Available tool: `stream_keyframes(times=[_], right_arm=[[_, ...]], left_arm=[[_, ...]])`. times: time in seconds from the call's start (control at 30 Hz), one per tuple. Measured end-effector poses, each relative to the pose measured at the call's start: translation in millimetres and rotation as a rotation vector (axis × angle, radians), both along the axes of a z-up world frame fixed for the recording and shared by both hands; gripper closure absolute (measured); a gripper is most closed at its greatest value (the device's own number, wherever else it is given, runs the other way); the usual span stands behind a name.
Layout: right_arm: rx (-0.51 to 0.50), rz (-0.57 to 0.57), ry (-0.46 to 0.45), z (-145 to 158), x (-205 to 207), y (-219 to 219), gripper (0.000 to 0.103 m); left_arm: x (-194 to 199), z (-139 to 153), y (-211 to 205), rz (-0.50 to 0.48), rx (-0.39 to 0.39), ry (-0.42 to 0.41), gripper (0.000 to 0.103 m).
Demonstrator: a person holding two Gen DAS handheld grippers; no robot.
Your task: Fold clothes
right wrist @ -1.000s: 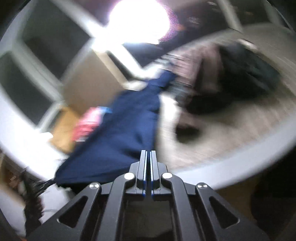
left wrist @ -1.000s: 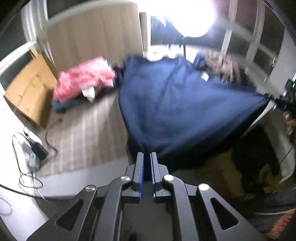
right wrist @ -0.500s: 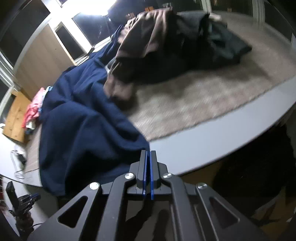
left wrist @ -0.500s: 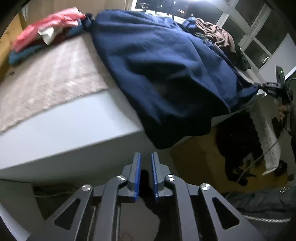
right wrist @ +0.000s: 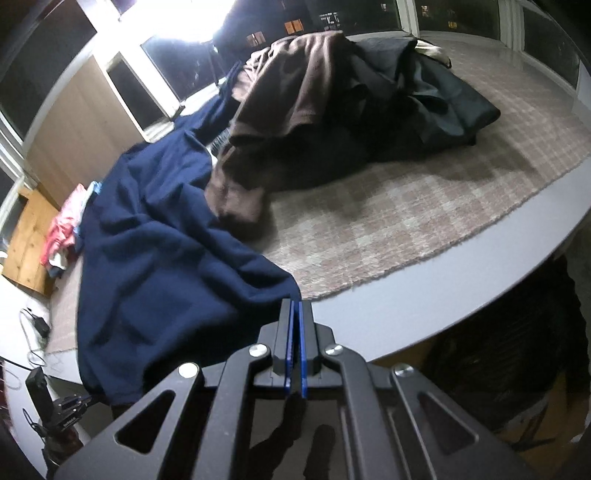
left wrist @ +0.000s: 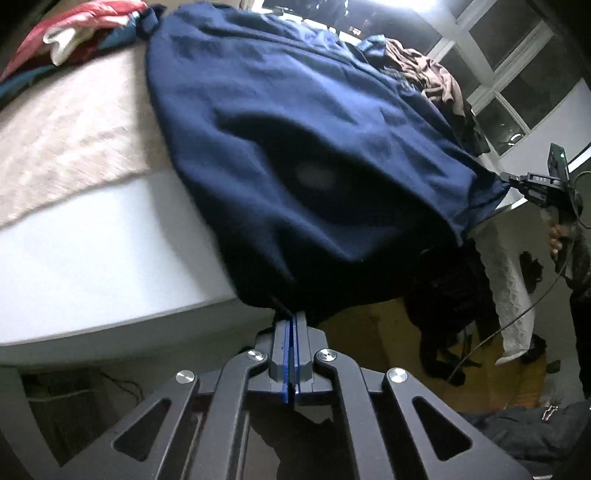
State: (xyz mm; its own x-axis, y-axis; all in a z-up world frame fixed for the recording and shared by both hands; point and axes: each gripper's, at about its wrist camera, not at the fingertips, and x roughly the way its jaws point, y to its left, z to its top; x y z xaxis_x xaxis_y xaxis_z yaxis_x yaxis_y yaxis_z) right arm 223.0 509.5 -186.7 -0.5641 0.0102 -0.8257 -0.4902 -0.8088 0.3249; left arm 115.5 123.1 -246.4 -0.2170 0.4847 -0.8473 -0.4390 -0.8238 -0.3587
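A navy garment (left wrist: 295,140) lies spread over the white table (left wrist: 92,266), its near edge hanging off the front. My left gripper (left wrist: 291,317) sits just below that edge, its jaws closing tight on the hem at the lower corner. In the left wrist view my right gripper (left wrist: 515,181) grips the garment's far right corner. In the right wrist view the right gripper (right wrist: 295,306) is shut on a corner of the navy garment (right wrist: 155,240) at the table rim. The left gripper (right wrist: 79,404) shows small at the lower left.
A brown garment (right wrist: 295,92) and a dark jacket (right wrist: 443,99) are piled on the beige checked mat (right wrist: 406,206). Pink clothes (left wrist: 85,18) lie at the far end beside a wooden box (right wrist: 26,240). Black clothing (left wrist: 450,295) covers the floor; a hand (left wrist: 557,236) holds the right gripper.
The navy garment went from stretched in the air to lying on the table. My left gripper sank to the table edge, opened briefly, then closed on the hem. The right gripper lowered slightly.
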Motion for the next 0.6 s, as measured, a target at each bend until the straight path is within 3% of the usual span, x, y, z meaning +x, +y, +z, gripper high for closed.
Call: stream_keyframes(times=[0.13,0.3,0.4,0.47,0.6], right_arm=[[-0.041,0.017,0.085,24.0,6.6,-11.7,0.1],[-0.021,0.067,0.171,50.1,11.6,-37.2,0.1],[-0.014,0.032,0.107,28.8,10.2,-31.2,0.1],[-0.041,0.001,0.077,13.5,12.0,-19.9,0.1],[-0.032,0.007,0.019,-1.4,11.1,-11.8,0.1]], left_arm=[[5.0,68.2,-45.7,0.059,-0.027,0.102,0.103],[16.4,145.3,-85.8,0.099,-0.2,0.278,0.102],[13.3,121.3,-88.4,0.106,-0.316,0.255,0.103],[6.5,97.1,-89.9,0.124,-0.29,0.18,0.102],[8.9,64.9,-84.8,0.116,-0.254,0.123,0.102]])
